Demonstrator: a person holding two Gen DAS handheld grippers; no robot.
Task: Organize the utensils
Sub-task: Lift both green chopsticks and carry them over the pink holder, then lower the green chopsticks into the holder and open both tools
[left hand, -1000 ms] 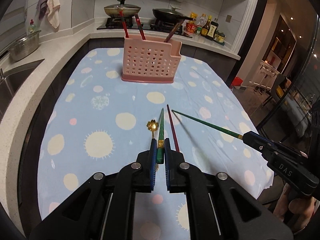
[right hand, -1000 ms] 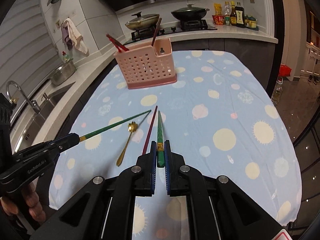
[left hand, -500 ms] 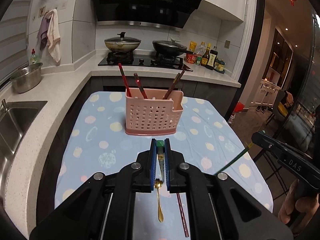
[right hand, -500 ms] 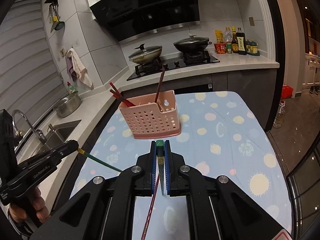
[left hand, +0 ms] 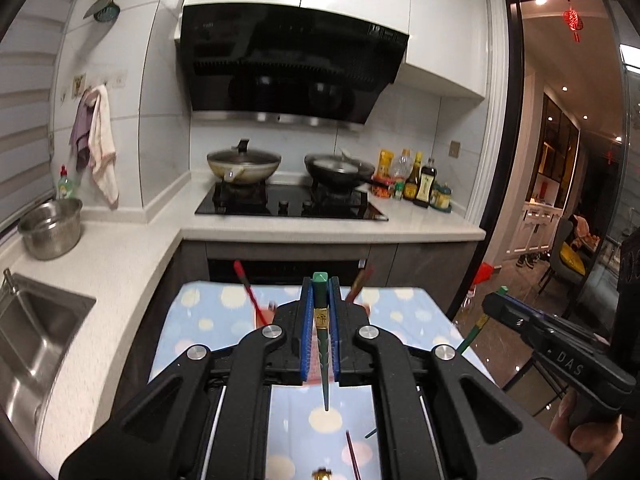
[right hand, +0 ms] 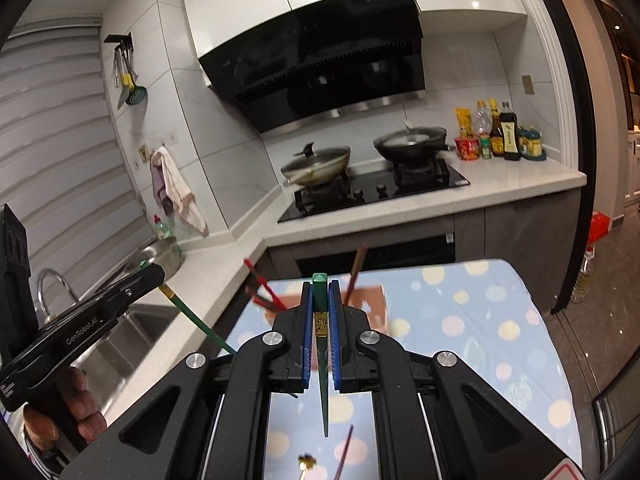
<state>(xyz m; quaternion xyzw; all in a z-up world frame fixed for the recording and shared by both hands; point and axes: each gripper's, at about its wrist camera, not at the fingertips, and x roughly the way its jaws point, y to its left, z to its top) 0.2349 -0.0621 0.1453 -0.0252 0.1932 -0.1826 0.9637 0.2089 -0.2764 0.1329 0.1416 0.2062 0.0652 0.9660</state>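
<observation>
Behind both grippers, mostly hidden: pink perforated holder point(right hand: 370, 300) with red chopsticks point(right hand: 262, 282) sticking out. Left gripper point(left hand: 320, 300) clenched on tapered green chopstick point(left hand: 323, 376); right gripper point(right hand: 321, 304) clenched on its twin point(right hand: 323, 396), above dotted surface point(right hand: 480, 320).

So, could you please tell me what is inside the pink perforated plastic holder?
Red chopsticks and a brown chopstick stick up from the pink perforated plastic holder; the right tool covers its interior.

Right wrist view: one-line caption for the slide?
Right gripper shut on a green chopstick, tip down, above the dotted tablecloth; left gripper holds its twin.
</observation>
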